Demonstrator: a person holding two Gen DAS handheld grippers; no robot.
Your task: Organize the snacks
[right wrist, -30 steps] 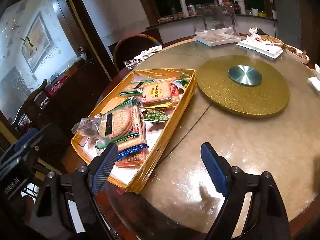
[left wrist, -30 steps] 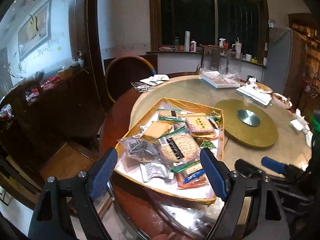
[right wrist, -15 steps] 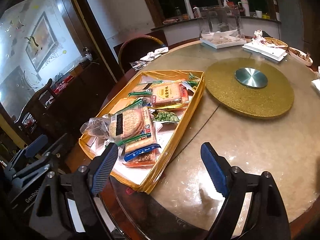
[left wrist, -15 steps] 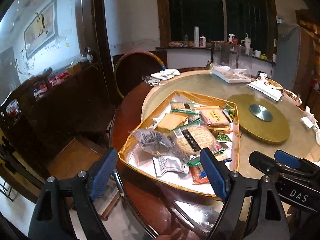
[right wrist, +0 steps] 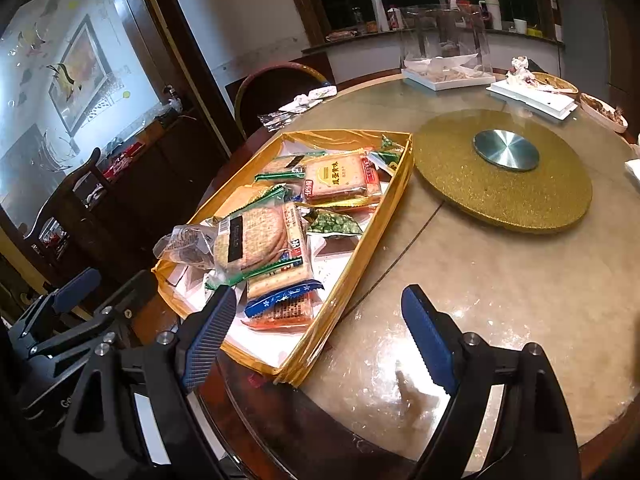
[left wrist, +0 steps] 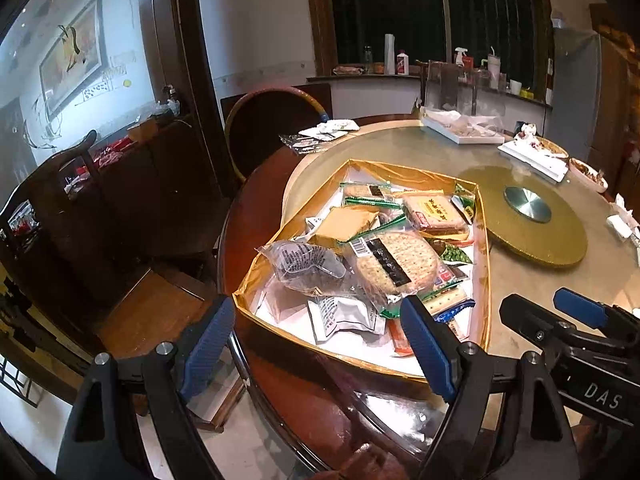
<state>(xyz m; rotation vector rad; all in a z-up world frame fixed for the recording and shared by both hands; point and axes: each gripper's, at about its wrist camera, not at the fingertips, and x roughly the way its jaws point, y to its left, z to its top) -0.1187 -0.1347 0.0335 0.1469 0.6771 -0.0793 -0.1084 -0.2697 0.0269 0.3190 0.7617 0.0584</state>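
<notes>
Left gripper (left wrist: 316,344): fingers wide apart, nothing between them, hovering off the near-left edge of the round surface (right wrist: 500,280), aimed down at the near end of the tray. Right gripper (right wrist: 320,338): fingers likewise wide and empty, over the bare surface just right of the tray's near corner; its left finger (right wrist: 208,340) overlaps the tray's near rim in view, contact cannot be judged.

Gold-lined tray (right wrist: 356,248) lies flat on the surface near its left edge. Long axis runs from near-left to far-right, toward the gold turntable (right wrist: 500,184) just beyond its far corner.

Snacks inside, near to far:
- red-and-blue cracker packet (right wrist: 280,304) at the near end, flat.
- round cracker pack (right wrist: 256,240) on top of the pile, dark label strip across it, tilted up slightly.
- crumpled clear wrapper (right wrist: 184,240) hanging over the left rim.
- green pea packet (right wrist: 336,224) mid-tray, right side.
- orange biscuit pack (right wrist: 340,176) toward the far end, long side crosswise to the tray.

Farther back: white trays (right wrist: 532,98) and a chair (right wrist: 276,92).
</notes>
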